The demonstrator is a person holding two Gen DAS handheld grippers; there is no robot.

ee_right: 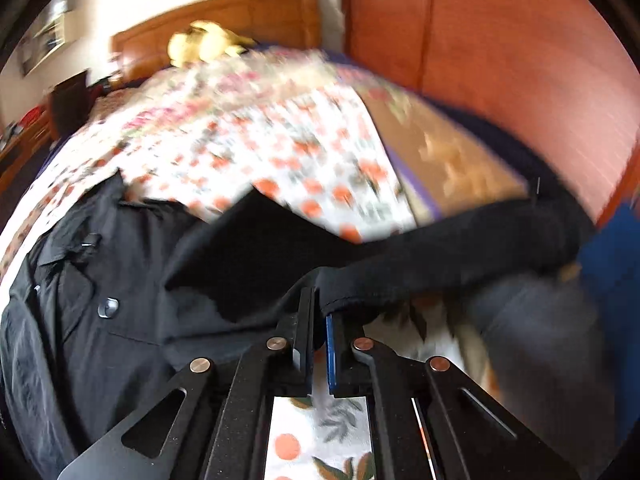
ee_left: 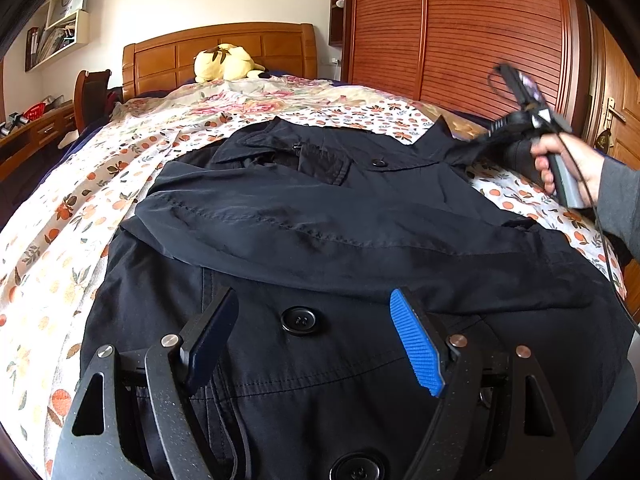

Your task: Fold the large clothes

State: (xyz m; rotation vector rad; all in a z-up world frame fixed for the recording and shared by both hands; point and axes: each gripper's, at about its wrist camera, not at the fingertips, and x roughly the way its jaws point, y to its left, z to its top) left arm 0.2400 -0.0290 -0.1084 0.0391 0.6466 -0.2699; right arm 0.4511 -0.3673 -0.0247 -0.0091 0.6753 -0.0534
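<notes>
coat (ee_left: 320, 220) flat on bed (ee_left: 60, 216) | left tool (ee_left: 316, 344) spread, empty, over coat's buttons | right tool (ee_right: 318, 320) pinching sleeve (ee_right: 440, 256) at coat's right edge, to fold inward

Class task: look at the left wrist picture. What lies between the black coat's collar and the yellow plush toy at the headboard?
Only the floral bedspread lies between the black coat collar and the yellow plush toy. The left wrist view shows it clearly.

No legible text, label, brand, number or sign is shown in either view; any markings on the items on the wall shelf (ee_left: 66, 24) are too small to be read.
</notes>
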